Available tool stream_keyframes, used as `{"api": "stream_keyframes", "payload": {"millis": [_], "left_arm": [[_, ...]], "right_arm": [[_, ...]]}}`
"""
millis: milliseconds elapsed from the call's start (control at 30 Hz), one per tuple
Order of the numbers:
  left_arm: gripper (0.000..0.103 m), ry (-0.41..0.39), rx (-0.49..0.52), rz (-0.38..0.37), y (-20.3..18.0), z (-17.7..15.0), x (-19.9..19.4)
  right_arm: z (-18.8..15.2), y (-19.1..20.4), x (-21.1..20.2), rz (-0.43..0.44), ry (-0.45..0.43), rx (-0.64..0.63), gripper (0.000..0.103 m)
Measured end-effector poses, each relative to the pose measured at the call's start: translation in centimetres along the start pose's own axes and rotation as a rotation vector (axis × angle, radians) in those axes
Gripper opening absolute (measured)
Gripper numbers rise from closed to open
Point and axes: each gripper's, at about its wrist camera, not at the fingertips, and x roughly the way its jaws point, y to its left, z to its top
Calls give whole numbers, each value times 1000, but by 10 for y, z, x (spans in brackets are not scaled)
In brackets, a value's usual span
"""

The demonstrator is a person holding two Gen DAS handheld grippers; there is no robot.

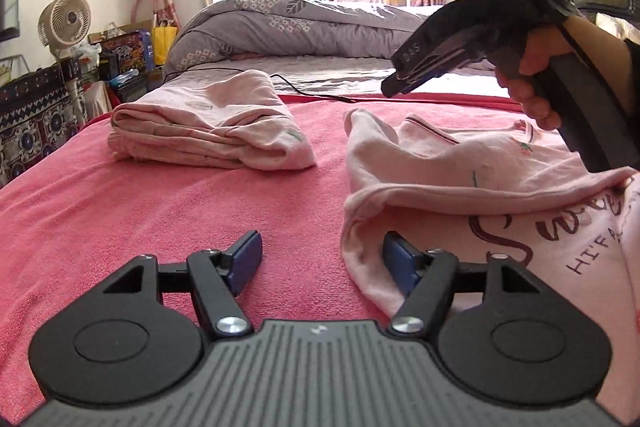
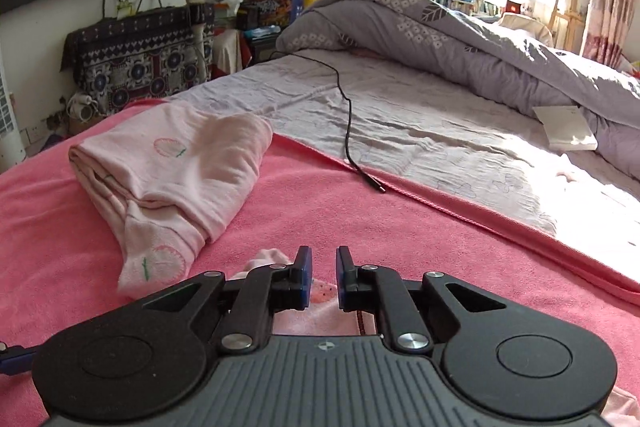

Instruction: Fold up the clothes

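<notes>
Left wrist view: left gripper point(image 1: 322, 259) low over the pink blanket point(image 1: 160, 211), jaws wide apart, nothing between them. Its right pad touches the near edge of the pink printed shirt point(image 1: 460, 187), which lies half-folded at 3 o'clock, one layer turned over the lettering. Folded pink garment point(image 1: 212, 127) sits at 11 o'clock, apart from the shirt. Right gripper point(image 1: 394, 83) held aloft at 2 o'clock above the shirt; grip state not readable here.

Right wrist view: right gripper point(image 2: 324, 275) jaws slightly apart, empty, pink fabric point(image 2: 320, 293) under them. Folded garment point(image 2: 168, 179) at 10 o'clock; black cable point(image 2: 348, 131) at 12.

Judgement: one piece done, the shirt mid-fold. Next move calls for both grippers to close on shirt edges and turn it over evenly.
</notes>
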Motion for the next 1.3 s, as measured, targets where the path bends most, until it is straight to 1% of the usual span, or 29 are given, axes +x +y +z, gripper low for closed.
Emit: {"api": "stream_keyframes", "payload": {"millis": [33,67,100,133,167,200,233,267,300,333,400,467,500,567,600,633,700,733,767,800,833,933,1033,1133,1233,1300], "left_arm": [[71,11,-28,17,5,4,3],[72,25,-43,25,8,6,6],[73,36,-51,20,9,8,9],[73,41,-54,20,11,8,11],[74,38,-43,28,9,7,11],[74,35,-32,36,7,6,11],[74,31,-20,46,5,5,10],[74,27,-19,51,5,5,10],[74,20,-24,55,6,4,8],[74,8,-37,66,7,3,6],[74,-12,-72,83,12,2,3],[73,-12,-93,131,14,1,3],[72,-6,-102,173,15,0,3],[72,-4,-115,206,16,-2,3],[72,-7,-113,208,16,-2,2],[72,-6,-111,211,16,-3,2],[72,-6,-109,211,16,-3,1],[72,-7,-111,209,17,-3,1],[72,-7,-113,206,18,-3,1],[72,-7,-115,204,18,-3,1],[72,-7,-117,201,19,-3,1],[72,-6,-126,189,20,-3,1],[72,-7,-136,176,23,-3,1],[75,-18,-160,133,28,-3,-1],[77,-48,-222,76,37,-5,-7],[77,-56,-274,77,42,-7,-15]], "right_arm": [[2,-2,1,34,14,16,26],[3,-1,3,70,32,17,35],[4,1,4,103,50,10,40],[3,7,6,131,69,-13,49],[2,14,9,155,92,-35,57],[0,20,13,175,114,-52,57],[-2,27,19,185,136,-70,55],[-4,34,26,170,154,-85,29],[-6,42,34,135,170,-91,9],[-7,48,40,114,176,-87,10],[-3,50,47,125,152,-53,10],[3,52,52,138,117,-35,10],[5,52,56,144,103,-24,10],[6,50,73,151,109,-12,11],[4,47,80,167,114,-7,12],[3,45,82,183,99,-7,13],[3,35,77,221,81,26,16],[4,30,71,231,75,54,21],[5,23,61,232,60,83,35],[6,17,50,229,38,99,43],[6,12,38,226,14,107,55],[-3,-8,-20,217,-56,73,55],[-24,-25,-83,178,-104,14,56],[-65,-43,-149,141,-128,-6,62],[-120,-58,-208,100,-123,-1,62],[-163,-63,-240,26,-104,-13,62]]}}
